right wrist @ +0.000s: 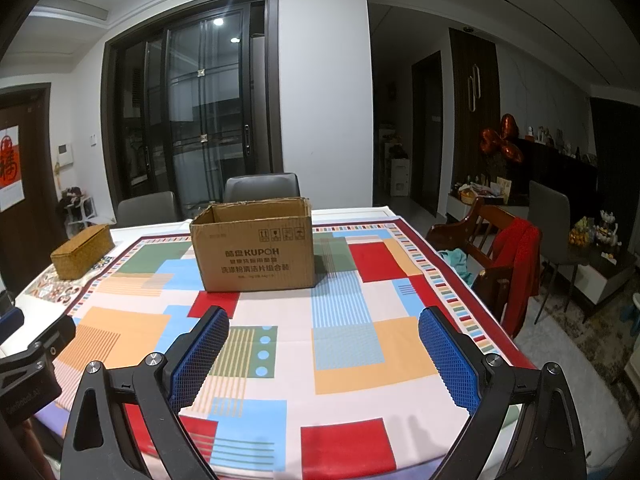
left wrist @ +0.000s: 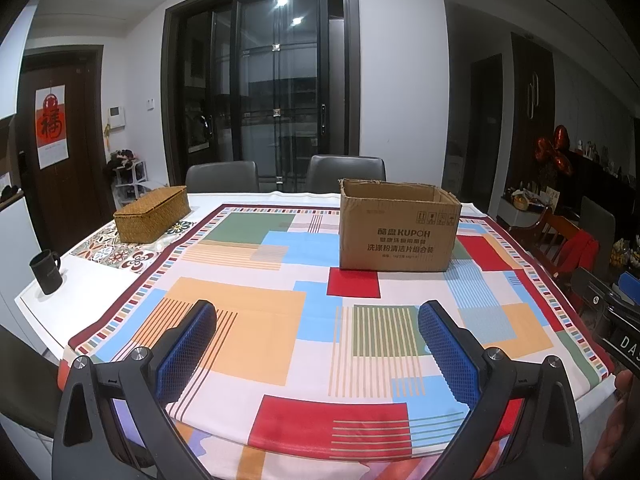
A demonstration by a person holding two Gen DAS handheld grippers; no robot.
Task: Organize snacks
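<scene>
No snacks show anywhere in either view, so the sorting looks either not begun or already finished; the pictures cannot settle which. The open cardboard box [left wrist: 398, 226] stands upright toward the far side of the bench [left wrist: 92, 280], on the patchwork tablecloth [left wrist: 256, 340]. What lies inside it cannot be seen from this low angle. A lidded wicker box [left wrist: 152, 213] sits at the far left corner, well apart from the carton, and a dark mug [left wrist: 46, 271] stands on the bare left edge. The left tongs [left wrist: 318, 318] hover over the near part of the cloth, spread wide and holding nothing. The right tongs [right wrist: 324, 324] are likewise wide open and empty, pointed at the carton.
</scene>
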